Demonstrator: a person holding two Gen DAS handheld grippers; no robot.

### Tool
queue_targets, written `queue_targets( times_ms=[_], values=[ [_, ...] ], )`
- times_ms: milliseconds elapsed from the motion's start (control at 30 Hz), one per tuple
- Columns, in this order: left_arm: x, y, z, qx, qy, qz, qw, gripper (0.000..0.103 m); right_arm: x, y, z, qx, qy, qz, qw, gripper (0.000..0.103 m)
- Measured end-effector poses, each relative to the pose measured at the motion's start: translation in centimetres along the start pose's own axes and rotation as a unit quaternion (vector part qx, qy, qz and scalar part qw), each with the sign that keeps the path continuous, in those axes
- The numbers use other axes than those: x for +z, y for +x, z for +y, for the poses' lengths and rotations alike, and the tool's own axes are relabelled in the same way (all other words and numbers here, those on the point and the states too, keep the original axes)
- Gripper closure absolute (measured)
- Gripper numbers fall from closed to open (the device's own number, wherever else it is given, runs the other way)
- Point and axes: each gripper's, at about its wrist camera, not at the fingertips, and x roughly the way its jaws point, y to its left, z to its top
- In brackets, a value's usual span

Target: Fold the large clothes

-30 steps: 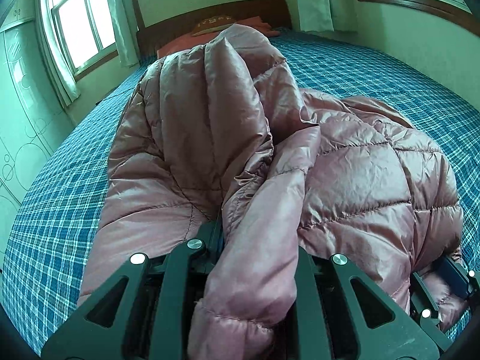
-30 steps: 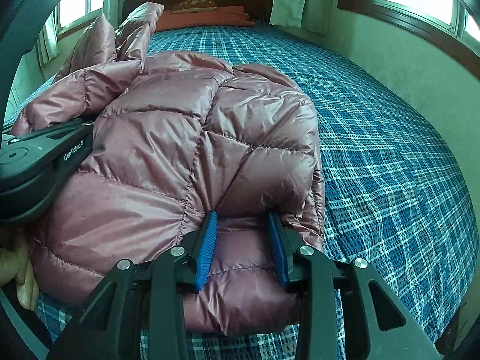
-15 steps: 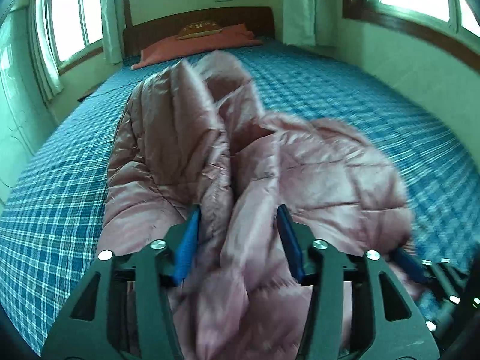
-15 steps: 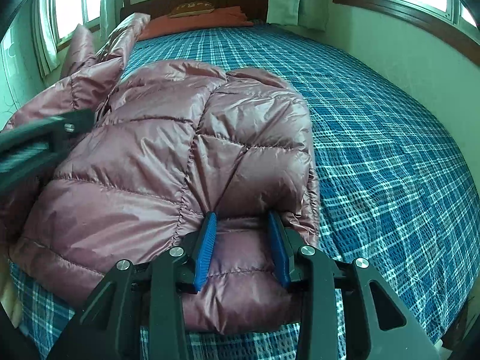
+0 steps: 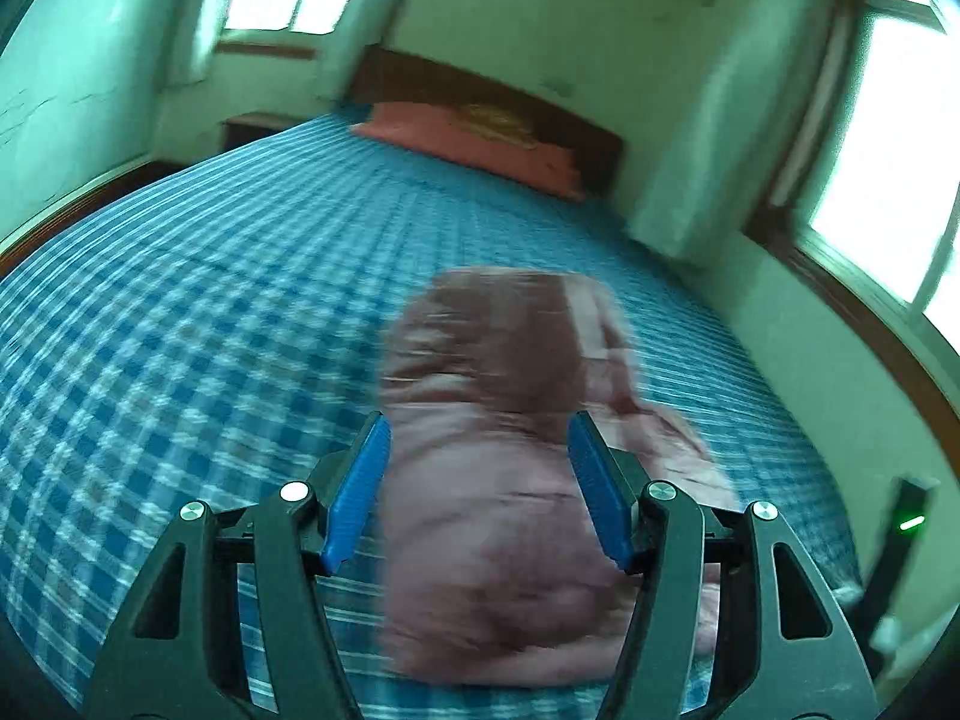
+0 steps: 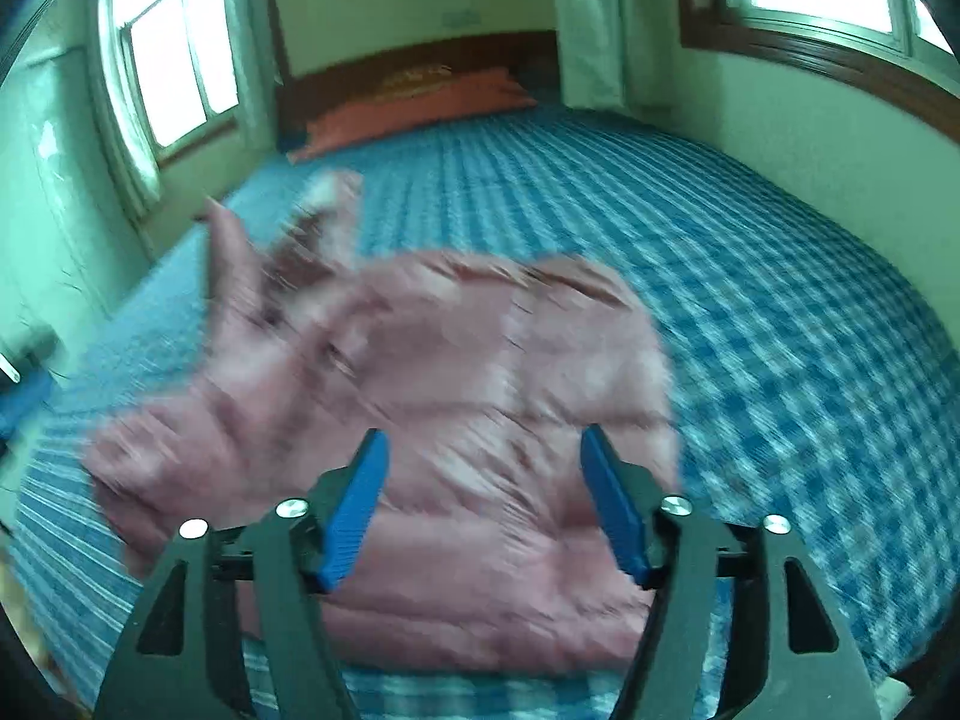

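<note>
A dusty-pink quilted down jacket [image 5: 498, 468] lies bunched on the blue checked bed [image 5: 180, 312], blurred by motion. My left gripper [image 5: 477, 426] hangs above it with its blue pads apart and the jaws opening; nothing is pinched between them. In the right wrist view the same jacket [image 6: 420, 396] spreads across the bed [image 6: 750, 300], one part sticking up at the left. My right gripper [image 6: 483, 441] is lifted over the jacket's near edge, jaws opening, the pads clear of the fabric.
An orange-red pillow [image 5: 474, 144] lies at the dark wooden headboard [image 6: 420, 60]. Windows with pale curtains [image 6: 174, 66] stand on both sides. A wall runs close along the bed's right side [image 5: 840, 372]. A dark device with a green light [image 5: 909, 519] shows at the right edge.
Both grippers let go of the jacket and rose away from it. The left one swung sideways and rolled, so the jacket now lies lower and smaller in its view.
</note>
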Motion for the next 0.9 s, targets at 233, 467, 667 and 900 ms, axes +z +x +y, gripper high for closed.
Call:
queue_targets(
  times_ms=[233, 467, 667, 900],
  values=[
    [-0.4, 2.8, 4.0, 0.026, -0.041, 0.032, 0.9983, 0.042, 3.5, 3.6, 4.9, 0.087, 0.021, 0.026, 0.996, 0.034],
    [-1.1, 5.0, 5.3, 0.024, -0.057, 0.052, 0.9968, 0.042, 3.9, 8.6, 8.0, 0.079, 0.003, 0.086, 0.993, 0.032],
    [-1.4, 6.1, 5.4, 0.032, -0.051, 0.063, 0.9962, 0.042, 3.5, 10.1, 8.5, 0.105, -0.001, 0.114, 0.988, 0.088],
    [-0.8, 6.3, 3.6, 0.001, -0.048, 0.064, 0.9968, 0.042, 5.6, 4.3, 3.2, 0.079, 0.019, 0.023, 0.996, 0.093]
  ],
)
